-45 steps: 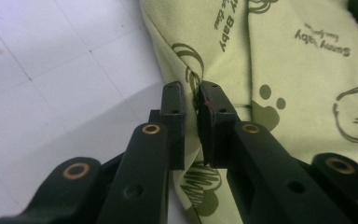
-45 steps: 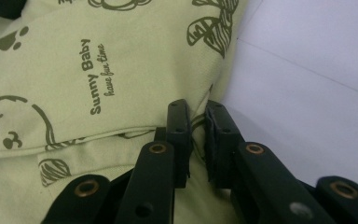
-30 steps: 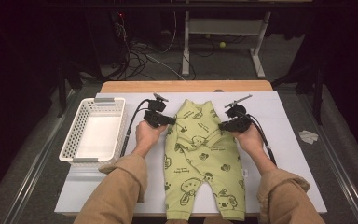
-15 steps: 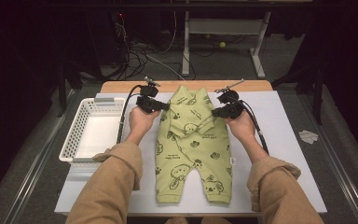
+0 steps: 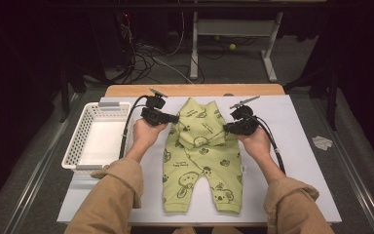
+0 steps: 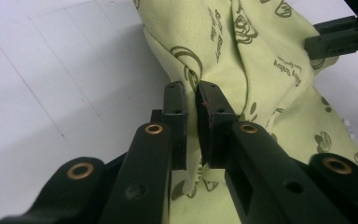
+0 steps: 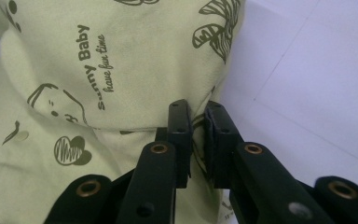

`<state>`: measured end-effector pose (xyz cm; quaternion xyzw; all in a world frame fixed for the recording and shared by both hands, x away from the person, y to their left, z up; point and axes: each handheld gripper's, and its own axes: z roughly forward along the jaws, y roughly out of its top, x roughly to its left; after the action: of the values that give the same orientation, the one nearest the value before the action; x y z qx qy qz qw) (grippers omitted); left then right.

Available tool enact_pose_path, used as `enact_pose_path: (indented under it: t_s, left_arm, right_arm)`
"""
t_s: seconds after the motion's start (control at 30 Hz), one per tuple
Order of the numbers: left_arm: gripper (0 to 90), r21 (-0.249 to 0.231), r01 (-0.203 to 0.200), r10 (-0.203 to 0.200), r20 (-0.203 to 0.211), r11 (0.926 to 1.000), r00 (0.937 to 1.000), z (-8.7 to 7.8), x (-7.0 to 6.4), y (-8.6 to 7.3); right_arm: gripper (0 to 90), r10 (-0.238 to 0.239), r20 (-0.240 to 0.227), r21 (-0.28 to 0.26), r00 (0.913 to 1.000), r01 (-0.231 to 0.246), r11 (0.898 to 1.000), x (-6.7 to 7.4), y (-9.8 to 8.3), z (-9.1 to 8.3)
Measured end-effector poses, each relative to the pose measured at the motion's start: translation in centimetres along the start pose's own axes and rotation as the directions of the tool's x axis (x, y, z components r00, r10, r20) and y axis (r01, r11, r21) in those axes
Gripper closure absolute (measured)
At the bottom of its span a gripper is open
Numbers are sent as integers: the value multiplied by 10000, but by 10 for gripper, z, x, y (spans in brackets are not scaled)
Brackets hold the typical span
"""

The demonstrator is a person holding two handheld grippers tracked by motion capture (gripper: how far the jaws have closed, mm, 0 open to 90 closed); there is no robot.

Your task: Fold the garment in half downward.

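Green cotton baby romper [image 5: 199, 163] lies mid-table [image 5: 302, 161], legs toward the near edge, a white basket [image 5: 85, 141] at the left edge. Both forearms reach forward, palms up. The left gripper [image 6: 192, 100] view shows black jaws clamped on a bunched fold; the right gripper [image 7: 197, 119] view shows jaws pinching printed cloth reading "Sunny Baby".

Stuff you can't really make out around the green baby romper [image 5: 199, 161]

The fabric pinched inside both pairs of jaws is hidden, the folded-over top covers the romper's chest, and in the gripper views its legs run off the edges; small print stays unreadable from above.
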<state>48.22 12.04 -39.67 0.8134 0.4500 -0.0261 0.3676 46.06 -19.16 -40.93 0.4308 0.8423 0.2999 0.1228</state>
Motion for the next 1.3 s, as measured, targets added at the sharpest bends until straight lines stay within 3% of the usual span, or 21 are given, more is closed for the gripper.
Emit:
enact_pose_path:
  t_s: [0.33, 0.8, 1.3]
  left_arm:
    - [790, -24, -226, 226, 279, 9997, 9994, -3, -9, -18]
    - [790, -236, -531, 541, 422, 9983, 9976, -10, -25, -40]
    - [787, 44, -837, 832, 663, 9965, 9943, -9, -35, -68]
  right_arm:
    - [834, -136, -248, -89, 9996, 133, 9999, 7, -17, -8]
    - [834, -762, -349, -222, 9965, 755, 9969, 20, -35, -23]
    - [832, -764, -781, -262, 9940, 745, 9969, 31, -61, -30]
